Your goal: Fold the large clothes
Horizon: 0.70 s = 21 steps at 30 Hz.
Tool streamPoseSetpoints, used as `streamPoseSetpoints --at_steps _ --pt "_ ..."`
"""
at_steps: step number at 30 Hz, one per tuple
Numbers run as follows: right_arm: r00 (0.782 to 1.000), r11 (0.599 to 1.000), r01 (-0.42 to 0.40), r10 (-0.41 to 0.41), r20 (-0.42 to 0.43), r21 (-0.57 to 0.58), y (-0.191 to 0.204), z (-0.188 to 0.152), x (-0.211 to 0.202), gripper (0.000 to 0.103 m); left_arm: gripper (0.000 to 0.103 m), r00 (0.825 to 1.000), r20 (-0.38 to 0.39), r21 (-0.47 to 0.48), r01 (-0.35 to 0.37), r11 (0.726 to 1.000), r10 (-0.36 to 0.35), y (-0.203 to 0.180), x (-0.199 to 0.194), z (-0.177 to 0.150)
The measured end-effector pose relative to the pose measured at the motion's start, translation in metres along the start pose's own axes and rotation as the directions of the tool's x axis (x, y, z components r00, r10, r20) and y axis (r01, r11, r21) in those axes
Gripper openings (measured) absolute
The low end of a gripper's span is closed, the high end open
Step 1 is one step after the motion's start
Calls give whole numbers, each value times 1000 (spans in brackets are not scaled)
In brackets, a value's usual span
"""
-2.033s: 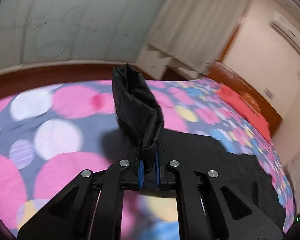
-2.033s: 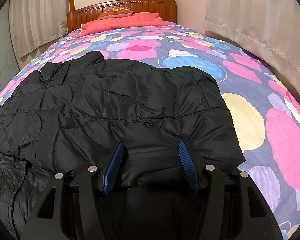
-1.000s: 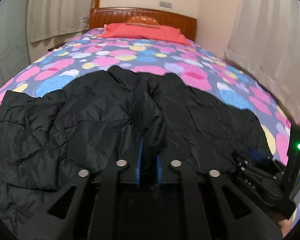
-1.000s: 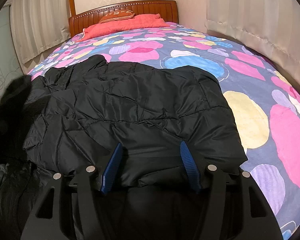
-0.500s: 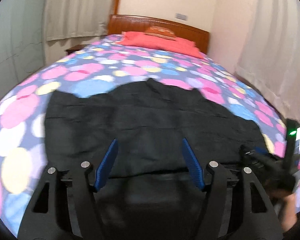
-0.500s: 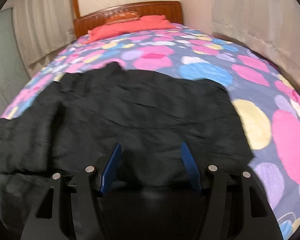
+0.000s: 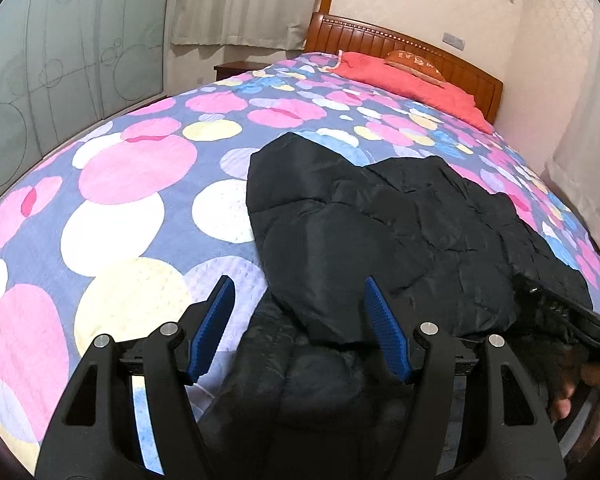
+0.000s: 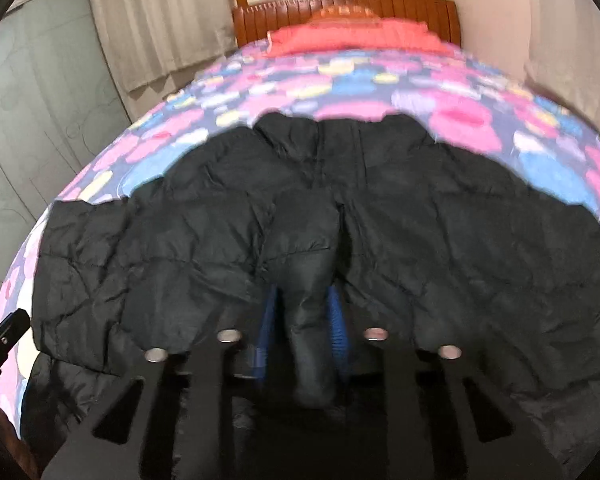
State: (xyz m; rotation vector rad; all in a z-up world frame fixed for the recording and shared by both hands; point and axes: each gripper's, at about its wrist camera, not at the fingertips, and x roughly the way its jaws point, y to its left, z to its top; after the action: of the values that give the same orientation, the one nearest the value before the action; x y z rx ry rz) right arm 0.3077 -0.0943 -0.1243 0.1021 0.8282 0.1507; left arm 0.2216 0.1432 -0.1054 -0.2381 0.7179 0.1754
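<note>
A black quilted jacket [image 7: 380,232] lies spread on the bed's spotted cover [image 7: 140,200]. My left gripper [image 7: 300,320] is open over the jacket's near left corner. Its blue pads [image 7: 216,320] stand wide apart, with the cover under one and black fabric under the other, and they press on nothing. In the right wrist view, the right gripper [image 8: 304,316] is closing its jaws on a raised ridge of the jacket [image 8: 420,240] near the hem. Fabric is pinched between the blue pads [image 8: 338,320]. A hand [image 7: 580,384] holding that gripper shows at the right edge of the left wrist view.
A wooden headboard [image 7: 400,44] and red pillows [image 7: 412,76] are at the far end of the bed. Curtains [image 7: 240,0] hang beyond, a frosted glass door [image 7: 80,40] stands on the left, and a dark nightstand [image 7: 236,68] sits beside the bed.
My left gripper let go of the jacket fold, opened, and swung left to the jacket's corner. My right gripper, open before, has closed on a ridge of fabric and shifted left.
</note>
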Motion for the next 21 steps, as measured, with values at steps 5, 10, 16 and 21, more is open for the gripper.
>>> streamPoseSetpoints --at_steps 5,10,16,21 --pt "993 998 68 -69 92 19 -28 10 -34 14 67 1000 15 12 13 1000 -13 -3 -2 5" --pt "971 976 200 -209 112 87 -92 12 -52 14 72 999 21 39 27 999 -28 -14 -3 8" --pt "974 961 224 -227 1 161 -152 -8 -33 15 73 999 -6 72 37 997 -36 -31 9 8" --pt "979 960 204 -202 -28 193 -158 -11 -35 28 73 999 -34 117 38 992 -34 -46 21 11"
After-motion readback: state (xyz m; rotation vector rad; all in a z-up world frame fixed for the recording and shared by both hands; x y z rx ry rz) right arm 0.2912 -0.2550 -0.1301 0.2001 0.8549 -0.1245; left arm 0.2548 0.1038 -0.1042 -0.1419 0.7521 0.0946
